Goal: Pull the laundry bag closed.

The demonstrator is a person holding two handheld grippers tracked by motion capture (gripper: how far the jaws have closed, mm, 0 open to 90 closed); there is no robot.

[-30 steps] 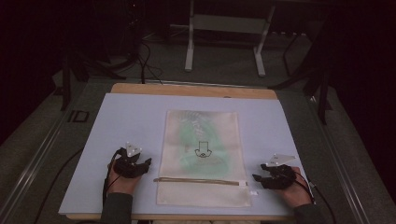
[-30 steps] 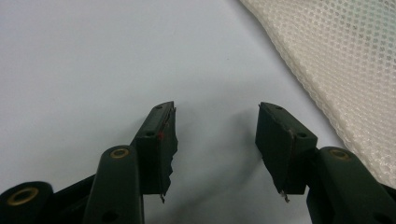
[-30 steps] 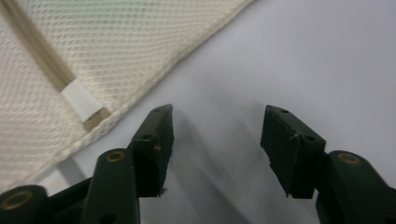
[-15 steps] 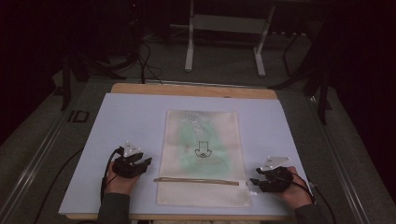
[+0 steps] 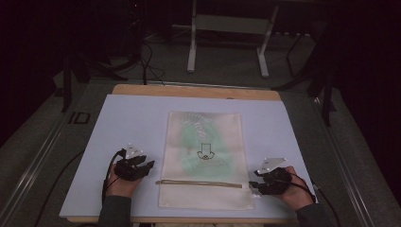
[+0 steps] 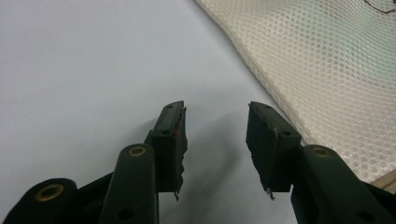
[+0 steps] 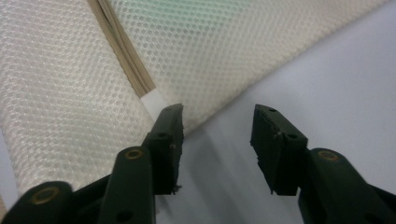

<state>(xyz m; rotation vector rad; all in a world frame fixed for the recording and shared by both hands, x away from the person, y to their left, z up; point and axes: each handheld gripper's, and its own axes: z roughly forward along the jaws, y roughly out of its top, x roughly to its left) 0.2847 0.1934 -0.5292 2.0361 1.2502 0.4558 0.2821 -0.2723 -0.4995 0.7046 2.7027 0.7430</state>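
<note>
With our right gripper point(image 5: 259, 182) narrowing empty jaws at the mesh bag point(image 5: 204, 156) zipper end, left gripper point(image 5: 142, 166) gaping empty at nine o'clock, we judge pinching the zipper comes next.

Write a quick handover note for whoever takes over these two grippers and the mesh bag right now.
Left gripper: open, holding nothing, beside the mesh bag's left edge.
Right gripper: jaws have just been closing, nothing between them, at the bag's right edge by the zipper end.
Bag lies flat mid-table, something green inside, zipper looks closed.
Done: nothing visible yet.
Left: probably grip the zipper end.
</note>
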